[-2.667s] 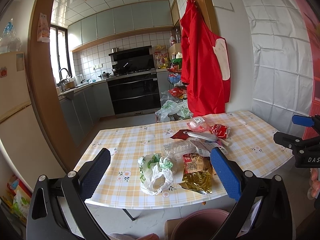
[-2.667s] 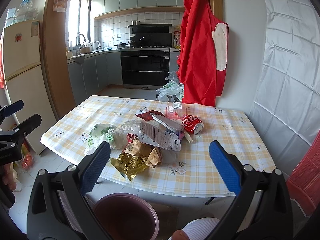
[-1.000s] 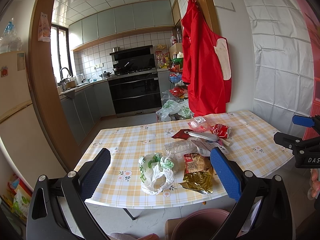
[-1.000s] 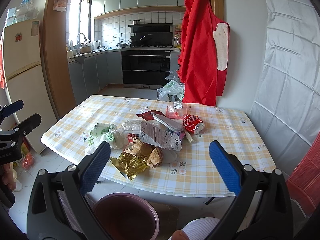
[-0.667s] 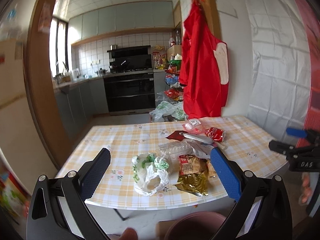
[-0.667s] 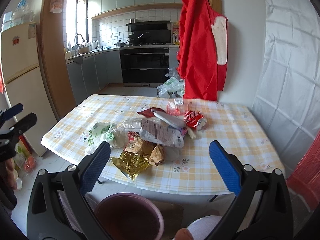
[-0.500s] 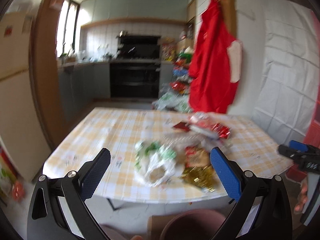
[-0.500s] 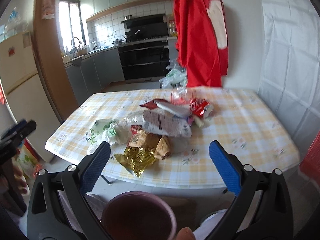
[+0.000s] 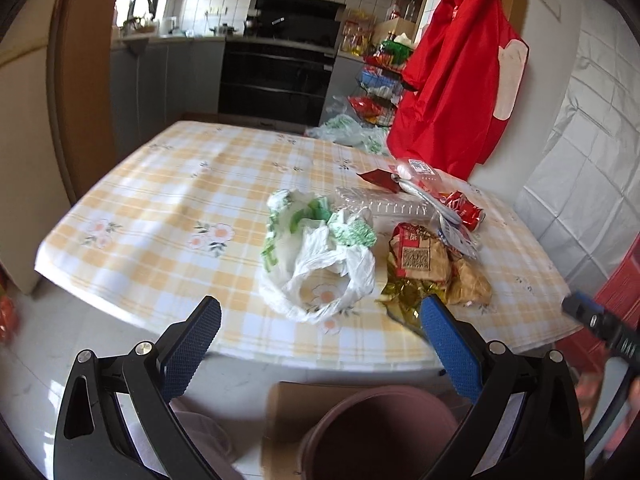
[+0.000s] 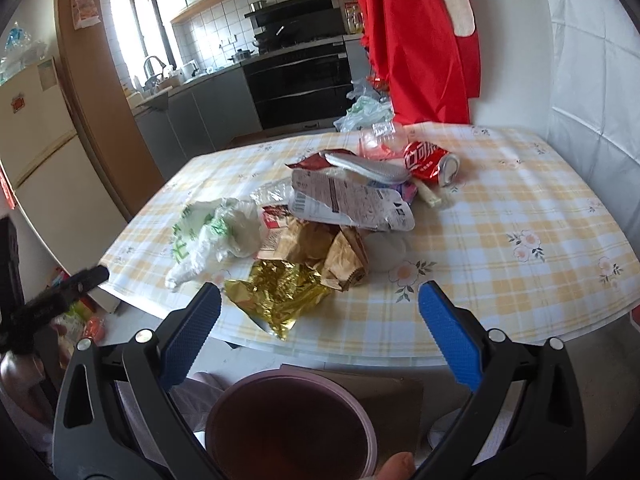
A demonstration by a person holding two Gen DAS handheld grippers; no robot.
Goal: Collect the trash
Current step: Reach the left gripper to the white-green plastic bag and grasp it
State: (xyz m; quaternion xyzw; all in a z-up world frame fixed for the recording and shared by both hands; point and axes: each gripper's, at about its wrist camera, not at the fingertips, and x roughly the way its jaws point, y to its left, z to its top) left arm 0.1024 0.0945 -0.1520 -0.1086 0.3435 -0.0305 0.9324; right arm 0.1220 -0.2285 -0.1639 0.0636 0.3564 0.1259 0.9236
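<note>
A heap of trash lies on the checked tablecloth (image 9: 168, 208): a white and green plastic bag (image 9: 320, 252) (image 10: 212, 232), a crumpled gold foil wrapper (image 10: 276, 296) (image 9: 404, 296), brown snack packets (image 10: 320, 248), a white printed packet (image 10: 348, 200), a clear plastic tray (image 9: 384, 204) and a red soda can (image 10: 428, 158). A pink bin (image 10: 292, 428) (image 9: 380, 432) stands on the floor below the table's near edge. My left gripper (image 9: 320, 340) is open, just short of the plastic bag. My right gripper (image 10: 320, 328) is open, over the bin, just short of the gold wrapper.
A red apron (image 9: 452, 80) hangs at the back right by a white wall. The kitchen with a black oven (image 9: 276, 76) lies beyond the table. A cardboard sheet (image 10: 384, 384) lies under the bin. A fridge (image 10: 36, 148) stands at the left.
Both grippers have moved forward and tilted down toward the table's near edge. The trash now looms larger and closer. Both stay open.
</note>
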